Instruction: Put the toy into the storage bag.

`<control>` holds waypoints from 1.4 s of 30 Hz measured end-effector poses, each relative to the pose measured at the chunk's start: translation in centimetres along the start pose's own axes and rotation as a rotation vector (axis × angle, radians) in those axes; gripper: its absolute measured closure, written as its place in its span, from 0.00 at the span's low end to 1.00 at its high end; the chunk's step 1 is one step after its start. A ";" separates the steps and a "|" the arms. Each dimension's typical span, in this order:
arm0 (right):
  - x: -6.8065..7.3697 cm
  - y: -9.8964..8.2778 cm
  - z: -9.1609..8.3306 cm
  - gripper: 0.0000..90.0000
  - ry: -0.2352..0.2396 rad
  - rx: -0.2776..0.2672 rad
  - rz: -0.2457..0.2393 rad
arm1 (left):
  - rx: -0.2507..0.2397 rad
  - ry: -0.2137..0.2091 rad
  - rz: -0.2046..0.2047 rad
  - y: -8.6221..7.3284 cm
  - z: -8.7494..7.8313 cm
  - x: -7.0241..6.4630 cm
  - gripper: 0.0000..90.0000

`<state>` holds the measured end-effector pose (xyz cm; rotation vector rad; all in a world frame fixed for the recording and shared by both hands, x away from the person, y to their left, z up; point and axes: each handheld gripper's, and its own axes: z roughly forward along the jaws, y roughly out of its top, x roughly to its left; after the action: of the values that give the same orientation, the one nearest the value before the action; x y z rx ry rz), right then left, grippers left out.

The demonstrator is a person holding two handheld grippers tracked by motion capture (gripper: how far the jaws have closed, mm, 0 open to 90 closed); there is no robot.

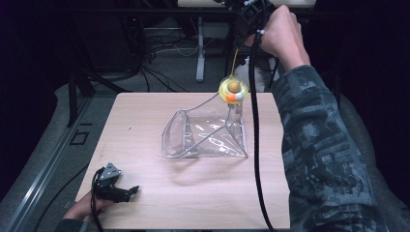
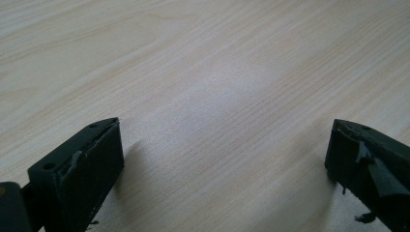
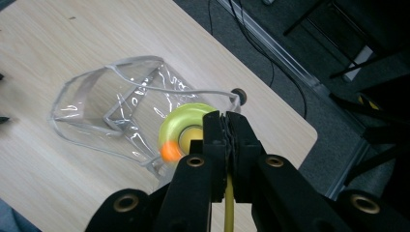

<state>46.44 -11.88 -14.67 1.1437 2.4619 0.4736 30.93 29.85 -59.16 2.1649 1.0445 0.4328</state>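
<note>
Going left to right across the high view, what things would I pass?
Left gripper → clear plastic bag → yellow ring toy hanging on its string → camouflage sleeve.

A light wooden table [image 1: 145, 203] carries a clear plastic pouch [image 1: 205, 135].

Below the black jaws hangs a yellow ring toy [image 3: 186, 126] with an orange-and-white bead on a yellow cord [image 3: 228, 203]; clear pouch [image 1: 205, 135], pale woodgrain tabletop [image 1: 145, 193], camouflage-patterned sleeve [image 1: 319, 145].
</note>
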 end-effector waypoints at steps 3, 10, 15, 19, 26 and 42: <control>0.6 0.5 0.2 0.98 0.013 -0.007 -0.007 | 0.000 0.000 0.000 0.0 0.0 0.0 0.00; 2.0 1.1 0.8 0.97 0.042 -0.009 -0.035 | 0.000 0.000 0.000 0.0 0.0 0.0 0.00; 3.2 1.5 1.5 0.97 0.057 -0.001 -0.059 | 0.001 0.000 -0.001 0.0 0.0 0.0 0.00; 3.9 1.5 2.4 0.97 0.071 0.012 -0.074 | -0.001 0.000 0.001 0.0 0.0 0.0 0.00; 4.5 1.2 4.0 0.97 0.090 0.036 -0.089 | 0.000 -0.001 0.001 0.0 0.0 0.0 0.00; 5.7 0.8 6.9 0.97 0.118 0.063 -0.103 | -0.001 0.000 0.002 0.0 0.0 0.0 0.00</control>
<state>46.81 -5.94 -21.41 1.0340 2.6399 0.4480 30.96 29.85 -59.16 2.1657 1.0416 0.4339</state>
